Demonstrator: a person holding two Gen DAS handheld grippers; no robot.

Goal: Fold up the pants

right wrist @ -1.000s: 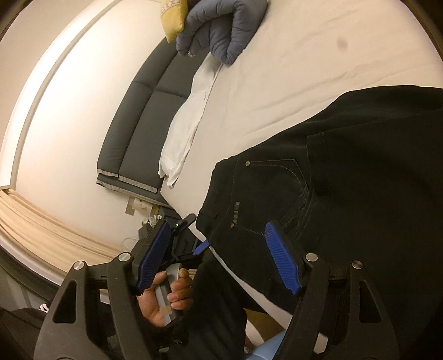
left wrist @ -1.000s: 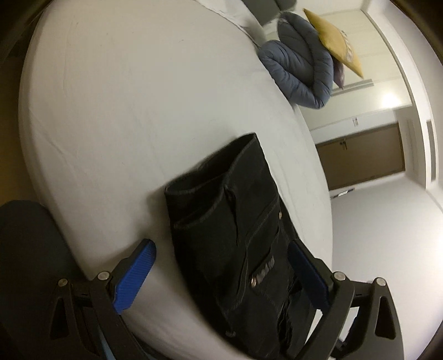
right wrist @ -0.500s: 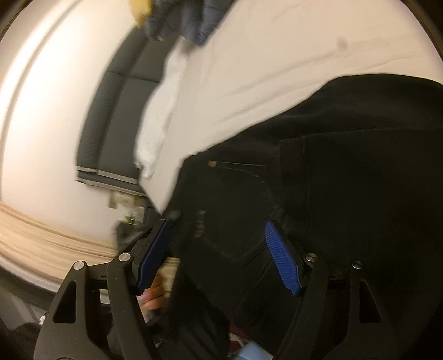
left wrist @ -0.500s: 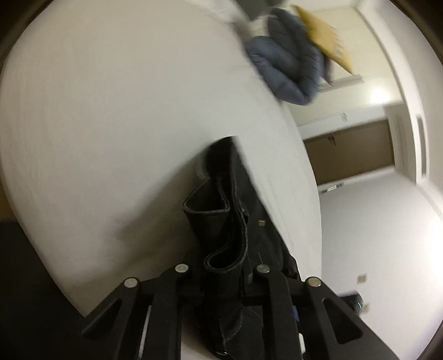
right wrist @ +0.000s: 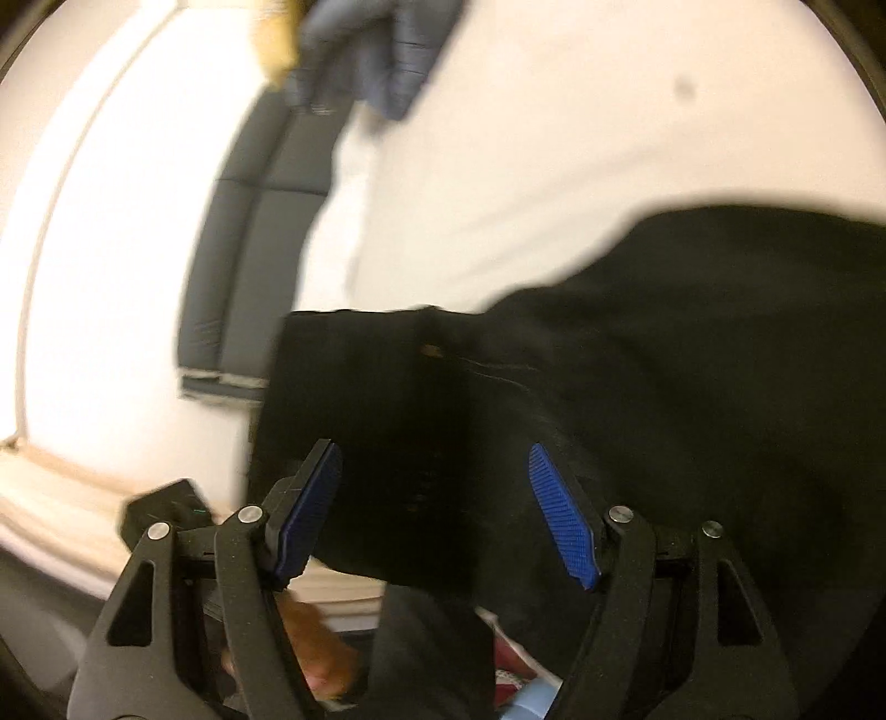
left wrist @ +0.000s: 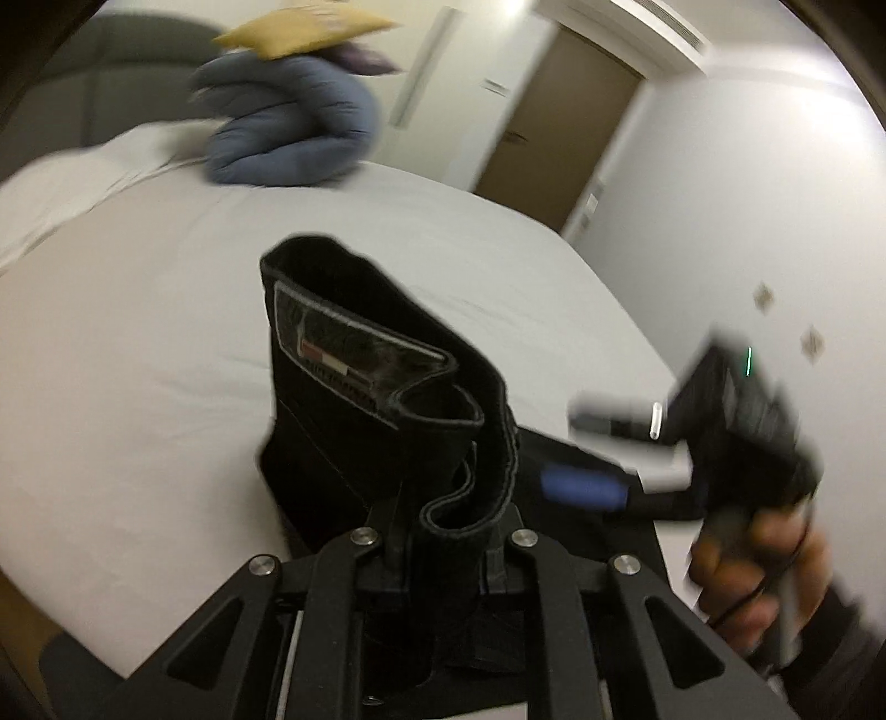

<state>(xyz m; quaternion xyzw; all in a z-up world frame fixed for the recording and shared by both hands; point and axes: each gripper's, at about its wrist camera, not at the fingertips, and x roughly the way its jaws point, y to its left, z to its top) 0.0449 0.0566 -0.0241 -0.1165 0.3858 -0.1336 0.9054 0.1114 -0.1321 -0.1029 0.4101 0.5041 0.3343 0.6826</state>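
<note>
The waistband of the black denim pants (left wrist: 382,387) is clamped in the closed left tool (left wrist: 443,545), lifted for folding; the right tool (right wrist: 434,512) is held wide open, empty.

A white bed (left wrist: 138,387) fills most of the view. At its far end lies a rolled blue-grey quilt (left wrist: 288,133) — a yellow cushion (left wrist: 299,33) rests on top. Behind it stands a dark headboard (right wrist: 243,266); a brown door (left wrist: 554,127) lies beyond.
</note>
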